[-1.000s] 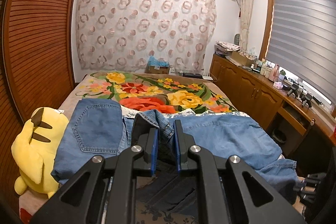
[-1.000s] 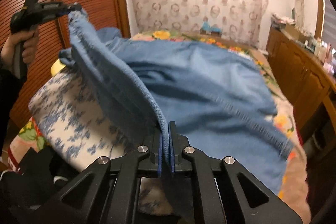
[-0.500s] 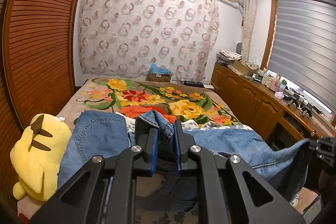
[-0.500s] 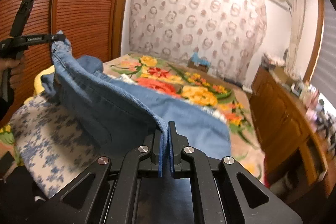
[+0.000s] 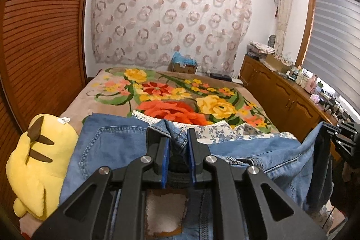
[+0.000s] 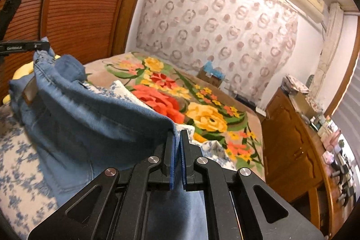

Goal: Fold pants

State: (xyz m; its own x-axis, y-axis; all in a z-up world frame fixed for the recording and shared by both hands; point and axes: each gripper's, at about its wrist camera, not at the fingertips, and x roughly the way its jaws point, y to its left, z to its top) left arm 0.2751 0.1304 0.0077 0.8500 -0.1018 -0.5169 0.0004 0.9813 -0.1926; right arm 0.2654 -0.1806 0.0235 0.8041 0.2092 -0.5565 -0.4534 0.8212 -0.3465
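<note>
Blue denim pants hang stretched between my two grippers above the near end of the bed. My left gripper is shut on the bunched waistband, with a back pocket showing to its left. My right gripper is shut on the folded denim edge at the other end. In the right wrist view the left gripper shows at far left, holding the waistband up. In the left wrist view the right gripper shows at the far right edge.
The bed carries a floral blanket and a blue-and-white flowered sheet. A yellow plush toy lies at the bed's left edge. A louvred wooden wardrobe stands left; wooden cabinets run along the right.
Both grippers have lifted and tilted up with the pants. The denim that lay spread over the bed now hangs raised between them, and more of the blanket shows.
</note>
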